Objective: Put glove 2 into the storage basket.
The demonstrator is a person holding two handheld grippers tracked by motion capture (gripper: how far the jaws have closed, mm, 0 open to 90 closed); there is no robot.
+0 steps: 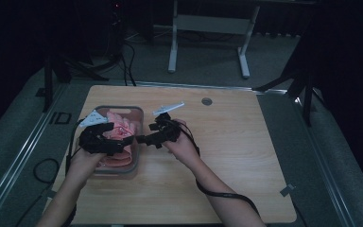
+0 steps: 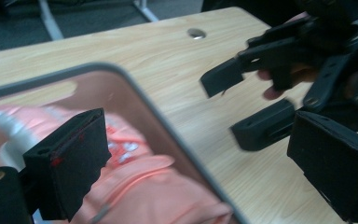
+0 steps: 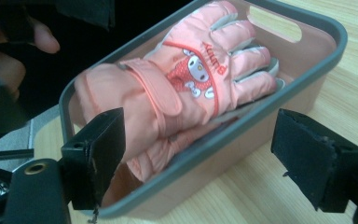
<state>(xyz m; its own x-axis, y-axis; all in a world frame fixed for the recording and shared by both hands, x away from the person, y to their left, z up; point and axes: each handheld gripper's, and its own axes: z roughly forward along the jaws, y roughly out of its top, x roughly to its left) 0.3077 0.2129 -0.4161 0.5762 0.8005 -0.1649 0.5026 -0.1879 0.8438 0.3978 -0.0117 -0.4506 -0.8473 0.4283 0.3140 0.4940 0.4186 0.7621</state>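
High view overhead, far; both gripper views close — share basket point(image 3: 242, 126).

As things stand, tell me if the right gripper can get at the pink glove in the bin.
Probably yes. The right gripper is open beside the bin, the pink glove lies uncovered on top, and only the bin's low wall stands between; the left gripper hovers close over it.

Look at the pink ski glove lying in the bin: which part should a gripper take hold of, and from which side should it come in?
Probably the cuff end of the glove, from above. The glove lies flat inside the bin, whose walls block any level approach. The cuff is thick and bunched, with a strap across it, so the jaws could close across its width; the fingers look flatter and lie near the far wall.
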